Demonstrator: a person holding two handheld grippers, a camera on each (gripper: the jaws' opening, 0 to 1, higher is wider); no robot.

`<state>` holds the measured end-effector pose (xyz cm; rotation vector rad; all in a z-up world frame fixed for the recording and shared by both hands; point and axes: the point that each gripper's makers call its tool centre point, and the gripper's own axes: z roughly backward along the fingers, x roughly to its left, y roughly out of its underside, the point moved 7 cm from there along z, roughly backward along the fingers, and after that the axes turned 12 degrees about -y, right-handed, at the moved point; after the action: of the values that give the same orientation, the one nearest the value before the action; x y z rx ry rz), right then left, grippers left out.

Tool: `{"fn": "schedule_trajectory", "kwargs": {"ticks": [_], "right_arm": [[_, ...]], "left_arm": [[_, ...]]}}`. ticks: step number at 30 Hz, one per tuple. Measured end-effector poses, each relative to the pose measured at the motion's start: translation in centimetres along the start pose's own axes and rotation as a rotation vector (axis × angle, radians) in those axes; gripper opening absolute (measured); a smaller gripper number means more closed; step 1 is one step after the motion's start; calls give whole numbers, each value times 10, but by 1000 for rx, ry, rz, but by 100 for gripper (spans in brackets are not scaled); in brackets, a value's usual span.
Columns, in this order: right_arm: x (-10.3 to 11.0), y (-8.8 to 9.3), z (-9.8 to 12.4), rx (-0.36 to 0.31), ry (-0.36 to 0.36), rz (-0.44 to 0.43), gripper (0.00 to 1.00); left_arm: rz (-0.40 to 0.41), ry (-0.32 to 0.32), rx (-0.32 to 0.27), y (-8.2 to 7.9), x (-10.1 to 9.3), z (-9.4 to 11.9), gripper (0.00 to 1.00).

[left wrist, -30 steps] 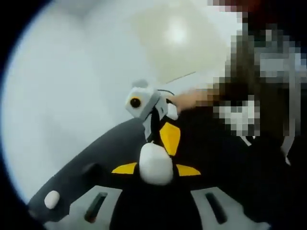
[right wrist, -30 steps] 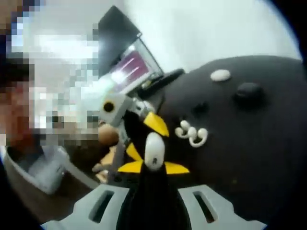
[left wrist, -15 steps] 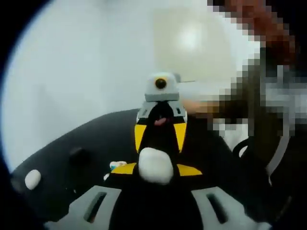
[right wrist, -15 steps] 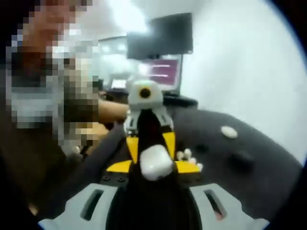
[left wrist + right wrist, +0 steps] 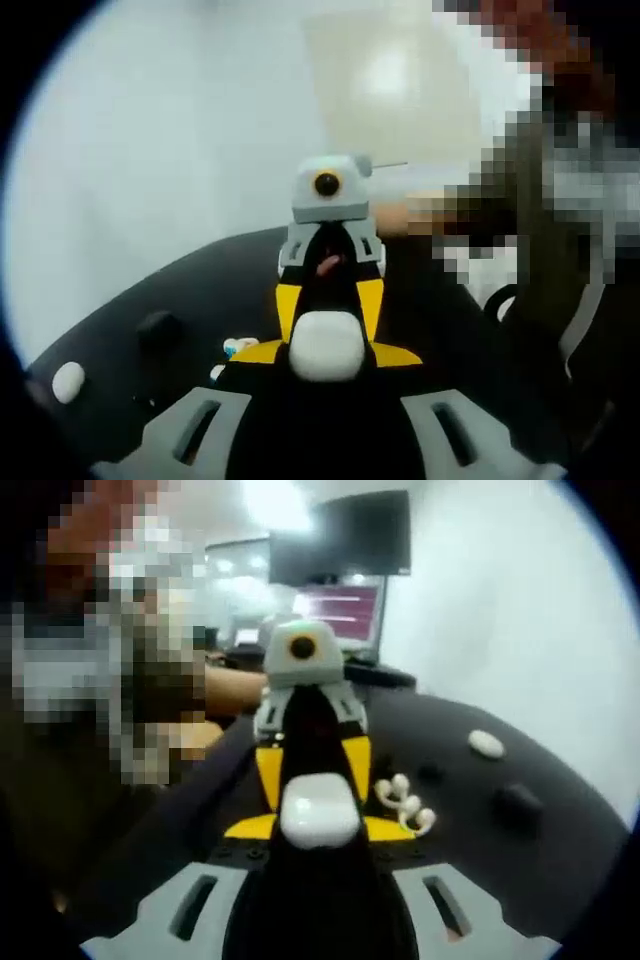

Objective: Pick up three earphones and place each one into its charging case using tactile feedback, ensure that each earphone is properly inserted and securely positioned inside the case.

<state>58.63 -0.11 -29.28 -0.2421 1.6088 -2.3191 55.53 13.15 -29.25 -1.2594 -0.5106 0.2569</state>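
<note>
A closed white charging case (image 5: pixel 325 345) sits between the yellow tips of my left gripper (image 5: pixel 325 352), which is shut on it. My right gripper (image 5: pixel 328 300) faces it head-on from the far side, its yellow jaws reaching down to the same case. In the right gripper view the case (image 5: pixel 319 815) is clamped in my right gripper (image 5: pixel 320 822), with the left gripper (image 5: pixel 310 765) opposite. Loose white earphones (image 5: pixel 405 800) lie on the black table (image 5: pixel 560 850) just right of the case. They show as a small white cluster (image 5: pixel 238 346) in the left gripper view.
A second white case (image 5: pixel 487 743) and a black case (image 5: pixel 520 800) rest farther out on the table; in the left gripper view these are the white case (image 5: pixel 68 380) and the black case (image 5: pixel 158 325). A person's arm (image 5: pixel 235 685) reaches in. A monitor (image 5: pixel 340 610) stands behind.
Both views have rolled upright. The two grippers, angled to each other a second ago, now face head-on. The white case stays held between them.
</note>
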Motion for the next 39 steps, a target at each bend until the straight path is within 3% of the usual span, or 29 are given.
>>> {"fn": "schedule_trajectory", "kwargs": {"ticks": [8,15,16,18,19,23,26,31,34,37,39], "right_arm": [[2,2,4,0,-7,-20,32],[6,0,1,11,30,101,36],[5,0,2,9,34,101,37],[4,1,4,1,36,76,37],[4,2,5,1,35,53,37],[5,3,6,-2,38,31,40],[6,-3,6,-48,24,2,49],[6,-8,2,-84,19,-39,49],[7,-5,-4,-67,5,-54,49],[7,-2,-7,-53,-4,-84,48],[7,-1,-7,-47,3,-103,46]], "left_arm": [[-10,4,-4,0,-2,0,28],[-4,11,-10,1,-1,0,29],[-14,16,-22,0,2,3,34],[50,3,-122,-11,9,9,48],[126,-9,-188,-20,14,17,48],[200,-106,-294,-29,34,35,42],[226,-161,-315,-30,45,40,47],[249,-238,-331,-31,58,42,69],[228,-241,-310,-30,58,41,65],[193,-247,-240,-25,53,40,52],[185,-268,-232,-25,54,40,41]]}}
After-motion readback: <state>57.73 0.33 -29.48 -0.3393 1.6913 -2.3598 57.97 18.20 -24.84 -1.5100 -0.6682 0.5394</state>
